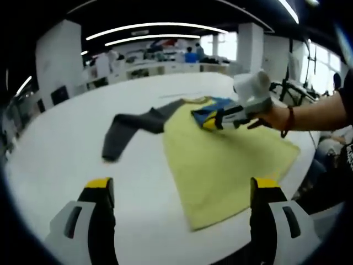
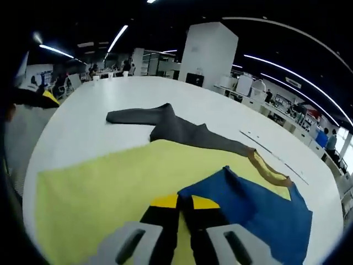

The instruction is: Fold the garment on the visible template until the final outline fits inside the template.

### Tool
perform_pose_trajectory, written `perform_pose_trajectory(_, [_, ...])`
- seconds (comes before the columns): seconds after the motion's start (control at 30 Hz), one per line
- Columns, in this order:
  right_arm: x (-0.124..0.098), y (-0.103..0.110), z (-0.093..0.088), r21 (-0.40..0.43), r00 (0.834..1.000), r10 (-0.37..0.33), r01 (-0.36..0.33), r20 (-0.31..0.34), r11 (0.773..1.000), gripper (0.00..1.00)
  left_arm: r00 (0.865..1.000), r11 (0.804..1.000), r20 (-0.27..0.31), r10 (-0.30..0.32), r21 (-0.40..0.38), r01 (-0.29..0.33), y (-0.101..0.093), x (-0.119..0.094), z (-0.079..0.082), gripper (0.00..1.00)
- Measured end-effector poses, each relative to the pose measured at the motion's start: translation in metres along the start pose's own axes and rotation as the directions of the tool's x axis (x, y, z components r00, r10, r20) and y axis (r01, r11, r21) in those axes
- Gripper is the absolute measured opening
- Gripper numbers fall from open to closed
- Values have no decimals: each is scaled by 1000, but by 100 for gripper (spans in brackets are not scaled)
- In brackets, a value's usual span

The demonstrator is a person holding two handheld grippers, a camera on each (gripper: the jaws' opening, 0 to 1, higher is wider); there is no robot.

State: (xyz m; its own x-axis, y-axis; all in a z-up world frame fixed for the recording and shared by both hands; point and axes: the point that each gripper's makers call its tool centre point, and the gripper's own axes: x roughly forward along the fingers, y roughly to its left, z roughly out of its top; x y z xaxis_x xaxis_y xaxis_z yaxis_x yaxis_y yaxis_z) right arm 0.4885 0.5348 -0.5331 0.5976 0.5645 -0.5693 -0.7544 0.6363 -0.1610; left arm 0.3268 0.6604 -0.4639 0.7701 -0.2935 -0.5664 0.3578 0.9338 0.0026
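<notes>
Our right claw (image 2: 185, 205) is pinched closed on the garment's (image 1: 220, 154) blue sleeve (image 2: 259, 212) at the far side of the white worktop (image 1: 66, 143) — our left claw (image 1: 182, 190) hangs wide open, empty. Pull unevenly and the yellow body may bunch — or slide off the edge.

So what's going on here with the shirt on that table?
A person is folding a yellow shirt with grey and blue sleeves on a white round table, using a hand-held tool in each hand. The right tool is shut on the blue sleeve, which lies folded in over the yellow body. The left tool hangs open above the table. The grey sleeve lies spread out, not yet folded.
</notes>
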Motion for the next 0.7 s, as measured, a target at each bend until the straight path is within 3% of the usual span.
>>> perform_pose_trajectory(0.2, [-2,3,1,92,999,38,-40,22,995,16,1000,1000,-11,3,4,-3,2,-1,-2,99])
perform_pose_trajectory(0.37, [-18,-11,9,213,998,-6,-6,55,977,23,1000,1000,-5,3,3,-3,2,0,0,99])
perform_pose_trajectory(0.43, [-25,-24,10,241,997,-54,40,51,970,27,1000,1000,-6,-1,8,1,2,0,1,99])
perform_pose_trajectory(0.6, [-37,-64,1,357,981,-193,179,2,917,37,1000,1000,-5,-8,26,9,0,1,2,99])
perform_pose_trajectory(0.7, [-35,-72,-9,415,978,-204,201,-37,888,37,1000,999,1,-12,30,12,-1,1,3,99])
